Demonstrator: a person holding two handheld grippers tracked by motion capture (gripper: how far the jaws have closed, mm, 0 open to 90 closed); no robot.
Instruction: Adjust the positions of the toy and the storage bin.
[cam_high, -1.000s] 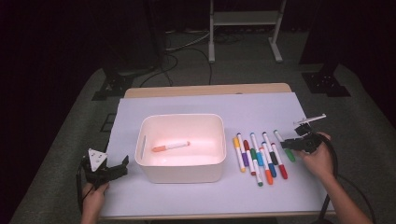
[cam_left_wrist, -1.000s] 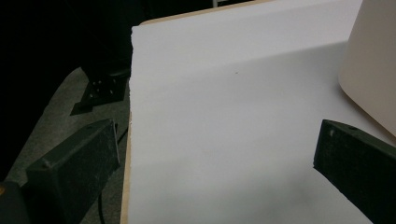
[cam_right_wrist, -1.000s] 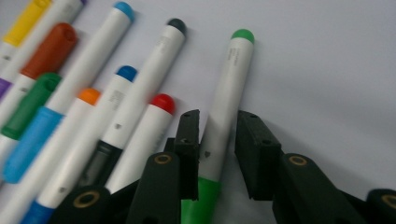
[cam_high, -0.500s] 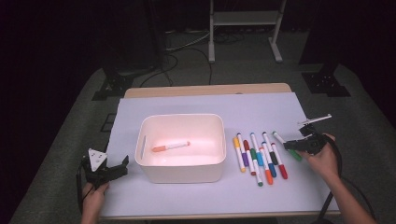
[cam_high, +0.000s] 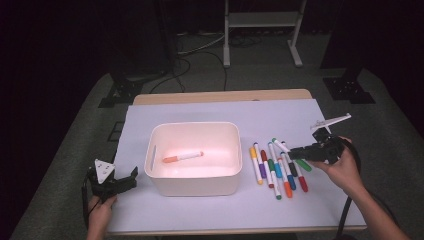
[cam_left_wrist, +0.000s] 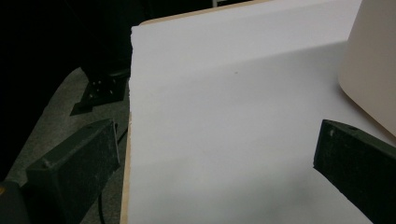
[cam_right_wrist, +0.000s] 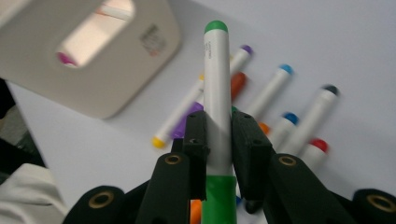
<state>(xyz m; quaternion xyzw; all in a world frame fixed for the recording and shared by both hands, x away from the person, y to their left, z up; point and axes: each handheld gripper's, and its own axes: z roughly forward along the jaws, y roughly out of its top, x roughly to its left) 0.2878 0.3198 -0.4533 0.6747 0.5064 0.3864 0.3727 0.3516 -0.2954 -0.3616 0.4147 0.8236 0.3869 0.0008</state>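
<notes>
Since a second ago: right gripper (cam_high: 296, 150) lifted off the row of markers (cam_high: 272, 170), green marker (cam_right_wrist: 216, 88) up with it; jaws just closed, now clamped on the marker's white barrel, green cap behind the pads, green end pointing away from the hand. Long axis in line with the jaws, aimed left toward the white bin (cam_high: 192, 186). Bin just beyond the marker tip, well within reach of this hand, rim higher than the table; more lift likely needed to clear the near wall. Below the jaws: remaining markers side by side on the white sheet, none touching the held one as far as can be told. Inside the bin: one orange marker (cam_high: 183, 156) lying across the floor. Farther out, beyond the bin: left gripper (cam_high: 116, 184) resting low, unmoved, jaws wide apart, nothing between. No obstacle between marker and bin opening.
</notes>
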